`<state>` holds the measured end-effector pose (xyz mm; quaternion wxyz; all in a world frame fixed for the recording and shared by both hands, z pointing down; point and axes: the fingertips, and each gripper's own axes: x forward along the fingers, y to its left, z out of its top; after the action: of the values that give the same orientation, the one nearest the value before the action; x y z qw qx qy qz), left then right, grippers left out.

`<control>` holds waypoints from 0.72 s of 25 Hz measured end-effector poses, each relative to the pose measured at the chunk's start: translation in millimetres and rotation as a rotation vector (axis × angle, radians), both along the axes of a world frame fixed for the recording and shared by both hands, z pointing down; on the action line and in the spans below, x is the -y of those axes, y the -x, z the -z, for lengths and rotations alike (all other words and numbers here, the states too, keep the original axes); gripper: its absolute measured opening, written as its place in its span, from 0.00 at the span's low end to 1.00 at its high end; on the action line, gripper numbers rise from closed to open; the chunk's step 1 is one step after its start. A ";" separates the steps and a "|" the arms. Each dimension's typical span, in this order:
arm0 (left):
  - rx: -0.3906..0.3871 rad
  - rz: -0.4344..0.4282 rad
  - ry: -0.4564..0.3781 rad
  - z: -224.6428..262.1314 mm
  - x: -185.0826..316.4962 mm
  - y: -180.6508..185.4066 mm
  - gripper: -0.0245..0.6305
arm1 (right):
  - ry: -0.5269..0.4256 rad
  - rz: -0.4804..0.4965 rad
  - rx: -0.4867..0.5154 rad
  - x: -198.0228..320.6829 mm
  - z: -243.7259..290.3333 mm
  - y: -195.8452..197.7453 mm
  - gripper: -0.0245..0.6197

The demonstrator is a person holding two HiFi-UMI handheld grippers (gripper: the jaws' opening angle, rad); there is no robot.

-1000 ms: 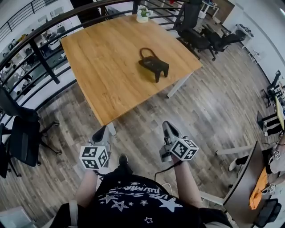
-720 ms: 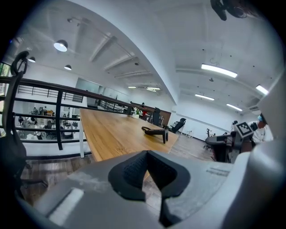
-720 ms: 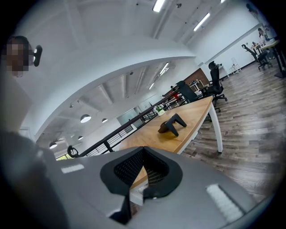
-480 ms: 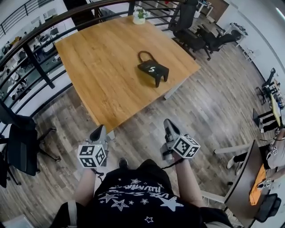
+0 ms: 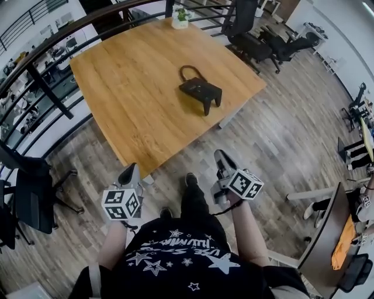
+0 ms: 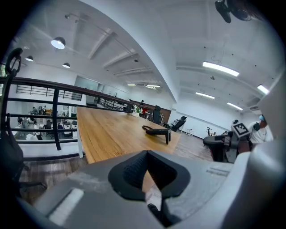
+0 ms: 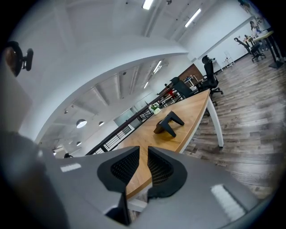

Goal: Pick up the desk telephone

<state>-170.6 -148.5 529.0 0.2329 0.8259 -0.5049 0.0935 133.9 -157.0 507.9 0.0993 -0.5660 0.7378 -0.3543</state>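
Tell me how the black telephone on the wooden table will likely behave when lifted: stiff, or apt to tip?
The telephone looks like hard moulded plastic, so probably stiff. It stands propped on an angled foot, so a sideways push may tip it. Its looped cord is probably floppy and would dangle.

Head view: grey-brown plank floor (image 5: 280, 146) is running under everything. Big wooden table (image 5: 128, 87) is sitting at 12 o'clock on white legs (image 7: 217, 127). Black railing (image 5: 55, 38) is curving round it from 9 to 12, with office clutter showing through the bars. Small potted plant (image 5: 180, 17) is standing at the table's far edge. Black office chairs (image 5: 257, 44) are crowding at 1 o'clock, and another chair (image 5: 29, 187) is sitting at 9. Second desk (image 5: 321, 233) is poking in at 4. On the white vaulted ceiling (image 6: 178, 44), strip lights (image 6: 219, 68) and round downlights (image 6: 58, 43) are glowing.
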 end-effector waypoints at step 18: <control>0.017 0.095 0.020 -1.4 106.2 -51.9 0.04 | 0.102 0.100 0.268 158.8 -14.9 -27.8 0.44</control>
<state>-118.7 -254.7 530.4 0.2410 0.7977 -0.5446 0.0945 161.7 -315.7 522.8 0.1502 -0.4804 0.7264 -0.4679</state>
